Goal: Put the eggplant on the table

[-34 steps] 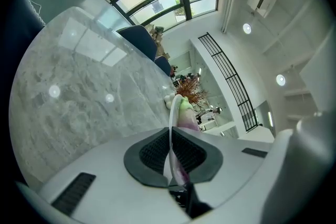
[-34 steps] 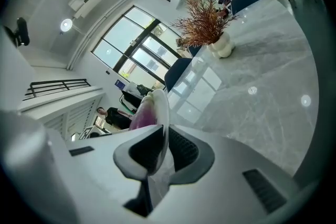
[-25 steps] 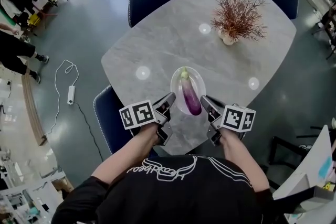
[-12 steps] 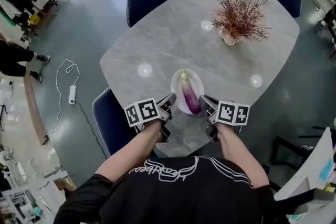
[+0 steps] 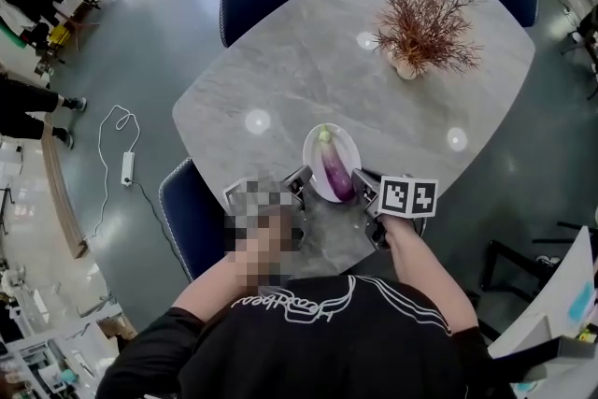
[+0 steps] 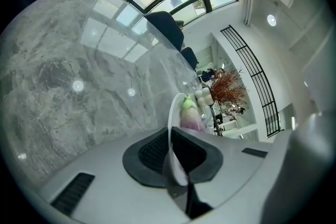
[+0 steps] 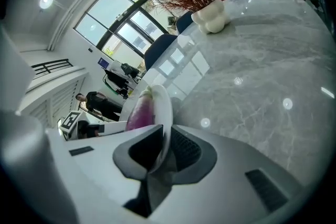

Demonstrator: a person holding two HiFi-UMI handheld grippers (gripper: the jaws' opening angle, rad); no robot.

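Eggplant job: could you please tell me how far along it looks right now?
Done: the eggplant lies on the plate above the table. In hand: the left gripper and right gripper each clamp the plate's rim. To do: setting it down, if it isn't resting already, which I cannot tell, and letting go.

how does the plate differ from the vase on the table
The plate is flat and shallow; the vase is lumpy and upright. The plate carries an eggplant; the vase holds reddish dry branches. The plate is clamped at its rim by the left gripper and right gripper; the vase stands untouched farther across the table. Both are white.
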